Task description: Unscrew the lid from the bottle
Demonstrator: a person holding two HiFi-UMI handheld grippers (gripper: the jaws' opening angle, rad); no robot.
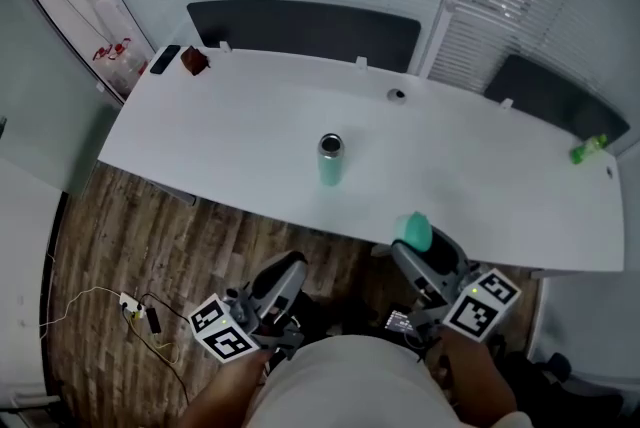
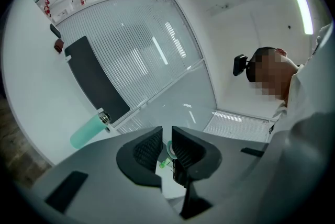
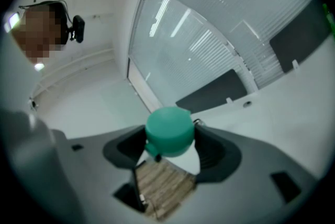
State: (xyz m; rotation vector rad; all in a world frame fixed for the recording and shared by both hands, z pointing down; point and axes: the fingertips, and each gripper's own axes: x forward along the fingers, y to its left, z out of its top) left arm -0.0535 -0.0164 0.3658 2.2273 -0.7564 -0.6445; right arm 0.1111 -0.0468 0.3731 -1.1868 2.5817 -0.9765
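here the bottle [image 1: 330, 159] stands upright near the middle of the white desk [image 1: 250, 136], and its metal mouth is uncovered. the teal lid [image 3: 169, 131] is off the bottle and sits between the right tongs [image 3: 170, 138], with both pads pressing on its sides. in the head view this lid shows at the near edge of the desk, well apart from the bottle. the left tongs [image 2: 166, 145] are over the wooden floor [image 1: 130, 236] in front of the desk; their jaws stand narrow, with only a thin gap, and grip nothing. at the far left corner of the desk lie a dark red thing [image 1: 194, 61] and a flat black thing [image 1: 164, 59], and a green thing [image 1: 588, 149] lies at the right end.
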